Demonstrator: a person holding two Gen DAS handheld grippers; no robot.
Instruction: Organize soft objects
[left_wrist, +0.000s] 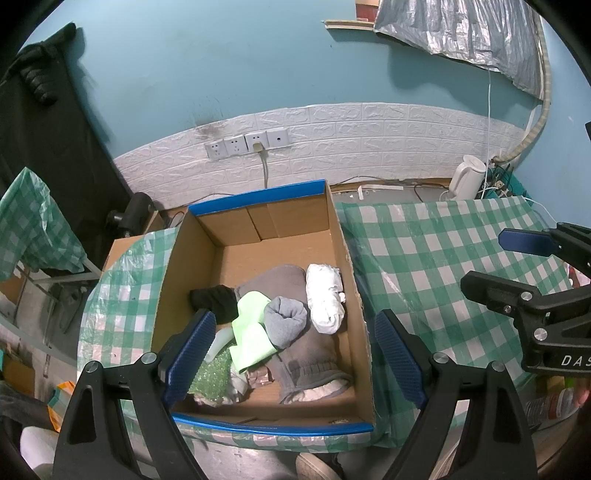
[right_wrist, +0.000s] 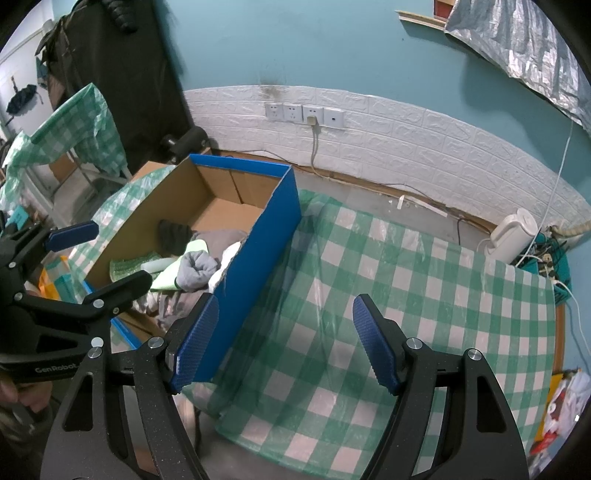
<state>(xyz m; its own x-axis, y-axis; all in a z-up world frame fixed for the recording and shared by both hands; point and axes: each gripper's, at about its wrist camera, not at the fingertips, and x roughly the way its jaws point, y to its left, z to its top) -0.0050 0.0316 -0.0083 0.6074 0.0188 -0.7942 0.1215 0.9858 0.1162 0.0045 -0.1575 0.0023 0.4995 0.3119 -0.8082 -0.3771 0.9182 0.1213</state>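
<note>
Two grippers, both held over the scene, both empty. Nearest in the left wrist view, the left gripper (left_wrist: 291, 354), fingers (left_wrist: 190, 356) spread wide and released, nothing between them, hovering above the near rim of the cardboard box (left_wrist: 354, 295) and touching none of its contents. Probably poised there to reach in or to check the pile. Nearest in the right wrist view, the right gripper (right_wrist: 284, 343), fingers (right_wrist: 375, 343) also apart and unloaded, over bare green-checked cloth on the counter (right_wrist: 406, 280), just beside the box's blue outer wall.

Inside the box, toward its near half, all the soft things gathered in one heap: grey sweatpants (left_wrist: 306, 354) underneath, a rolled grey sock (left_wrist: 286, 319) and a light green cloth (left_wrist: 251, 332) on top, a white bundle (left_wrist: 325, 299) against the right wall, a black sock (left_wrist: 216, 301) at the left, something sparkly green (left_wrist: 212, 376) nearest. No soft item visible on the cloth outside, so apparently close to done.

Farther back, the empty far half of the box, then wall sockets (left_wrist: 245, 144) and a white kettle (left_wrist: 465, 177).
</note>
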